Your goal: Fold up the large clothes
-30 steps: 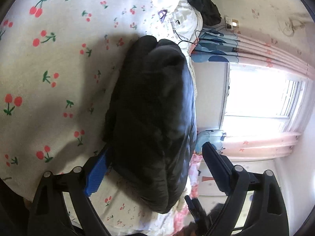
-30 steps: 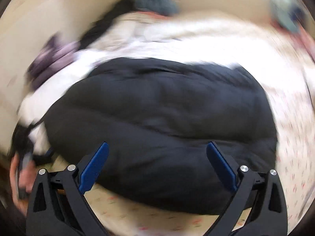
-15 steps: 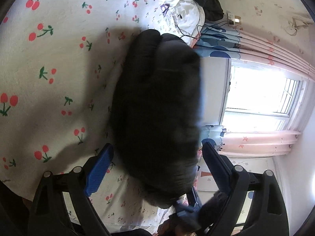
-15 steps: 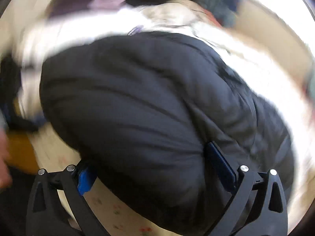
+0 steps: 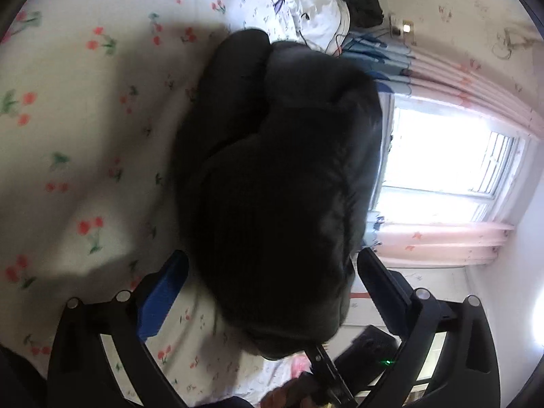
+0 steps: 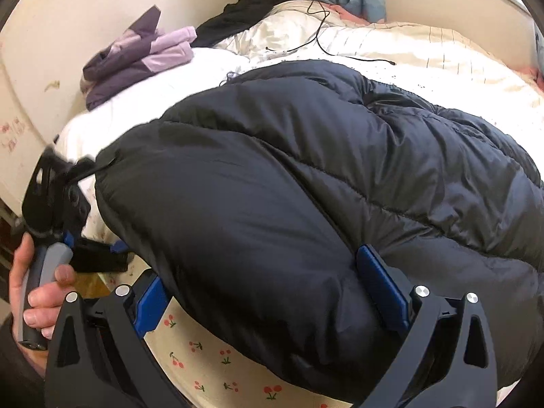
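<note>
1. A black puffer jacket [image 6: 306, 187] lies bunched in a thick folded heap on the bed's cherry-print sheet [image 5: 78, 108].
2. The right gripper [image 6: 268, 292] has its jaws spread wide, with the near edge of the jacket bulging between them; the blue pads sit against the fabric on either side, but a firm pinch cannot be told.
3. The left gripper [image 5: 272, 278] also has its jaws spread, and the jacket's end fills the gap between and ahead of them.
4. Beyond the right jaws, past the jacket, lie a purple garment [image 6: 136, 57] and a white quilt [image 6: 391, 47].
5. To the right of the left jaws stand a bright window [image 5: 442, 156] and pink curtains [image 5: 442, 241].
6. The person's left hand [image 6: 34, 292] grips a gray handle left of the right jaws.
</note>
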